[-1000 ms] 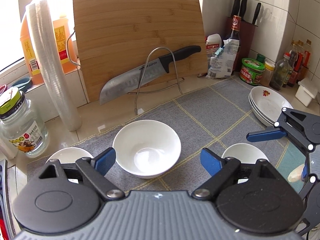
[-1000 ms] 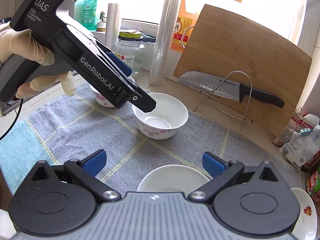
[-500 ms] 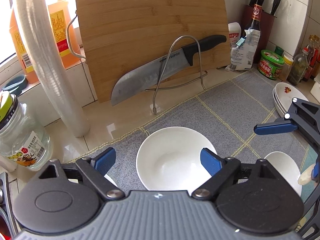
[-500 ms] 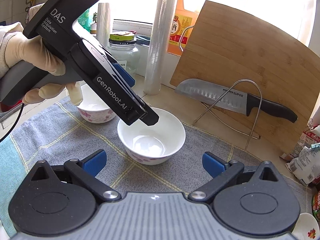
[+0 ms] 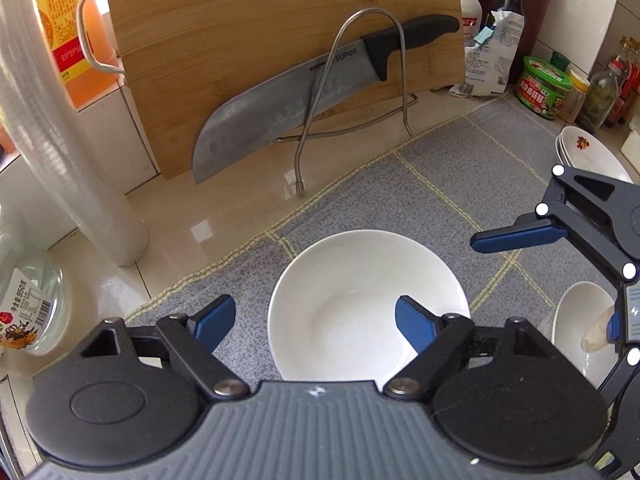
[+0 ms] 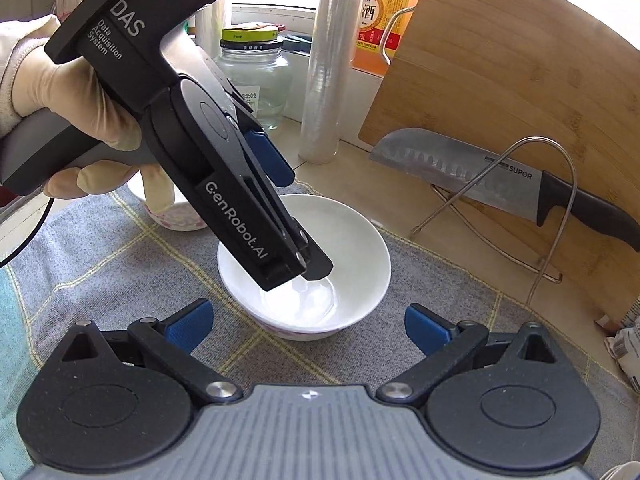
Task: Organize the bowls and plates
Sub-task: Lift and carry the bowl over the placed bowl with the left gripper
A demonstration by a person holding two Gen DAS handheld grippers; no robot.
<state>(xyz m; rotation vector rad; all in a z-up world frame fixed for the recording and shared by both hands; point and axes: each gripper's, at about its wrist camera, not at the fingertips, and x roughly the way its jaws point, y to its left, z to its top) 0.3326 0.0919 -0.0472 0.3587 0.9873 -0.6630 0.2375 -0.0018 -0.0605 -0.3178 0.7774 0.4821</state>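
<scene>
A white bowl (image 5: 352, 292) (image 6: 352, 256) stands on the grey checked mat (image 5: 460, 168). My left gripper (image 5: 314, 320) (image 6: 300, 220) straddles its near-left rim, one finger inside and one outside. Its jaws are closing, and the pads are still apart from the wall. My right gripper (image 6: 306, 326) hovers open just short of the same bowl, nothing between its fingers; one of its fingers (image 5: 520, 236) shows at the right of the left wrist view. A second white bowl (image 5: 576, 320) sits at the right. A small pink-patterned bowl (image 6: 180, 220) lies behind the gloved hand. Stacked plates (image 5: 588, 152) rest at the far right.
A big knife (image 5: 288, 104) leans on a wire rack (image 5: 360, 80) against a bamboo cutting board (image 5: 260, 20). A cling-film roll (image 5: 60, 140) and a glass jar (image 5: 28, 308) stand at the left. Bottles and a green-lidded tub (image 5: 544, 88) crowd the back right.
My left gripper has come forward and down onto the middle bowl, and its jaws have narrowed. My right gripper has moved toward the same bowl; the nearer bowl has left its view.
</scene>
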